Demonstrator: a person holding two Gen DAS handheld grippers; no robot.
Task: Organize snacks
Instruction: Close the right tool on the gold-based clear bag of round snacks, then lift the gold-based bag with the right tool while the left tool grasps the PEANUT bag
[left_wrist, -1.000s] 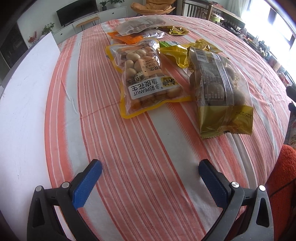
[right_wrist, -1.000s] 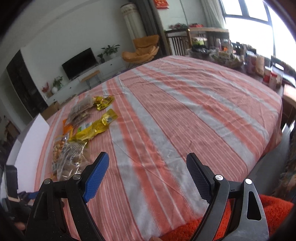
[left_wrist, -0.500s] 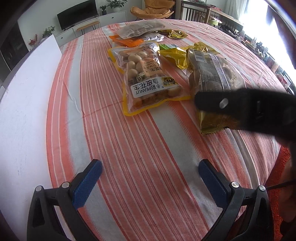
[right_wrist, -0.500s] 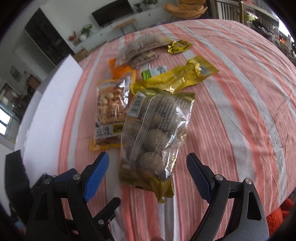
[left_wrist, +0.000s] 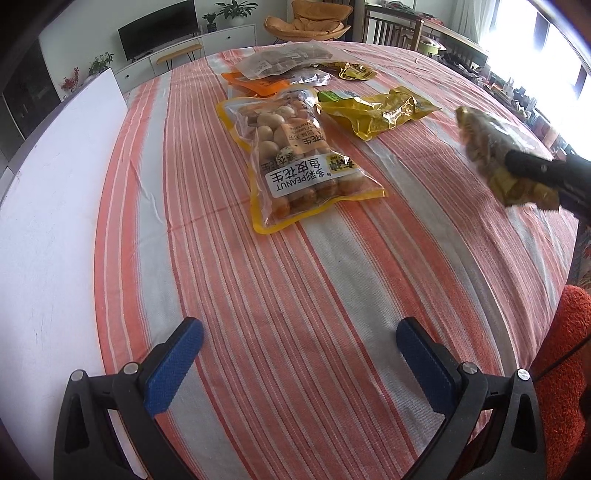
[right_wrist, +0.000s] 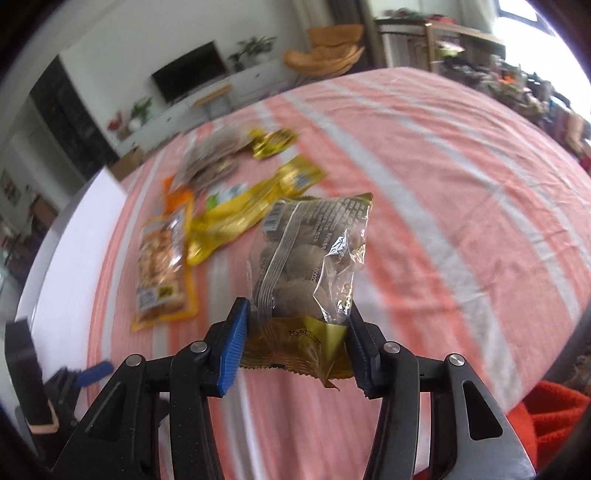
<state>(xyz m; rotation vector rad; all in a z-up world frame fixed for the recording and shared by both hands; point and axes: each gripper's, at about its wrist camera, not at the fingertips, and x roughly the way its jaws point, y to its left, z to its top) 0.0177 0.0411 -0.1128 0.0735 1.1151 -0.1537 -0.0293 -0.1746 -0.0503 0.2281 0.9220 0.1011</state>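
The right gripper (right_wrist: 295, 345) is clenched on the gold-edged snack bag (right_wrist: 306, 258) by its bottom seam, lifted off the striped cloth (right_wrist: 443, 192) for carrying. The left gripper (left_wrist: 299, 365) is released (idle); the peanut bag (left_wrist: 295, 158) lies at twelve o'clock beyond.

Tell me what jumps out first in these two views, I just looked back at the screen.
The right hand-held gripper is shut on the bottom edge of a gold snack bag, lifted clear of the striped tablecloth. The left hand-held gripper hangs open over bare cloth, with the peanut bag lying flat ahead of it. Beyond it, more snack packets lie at the far side.
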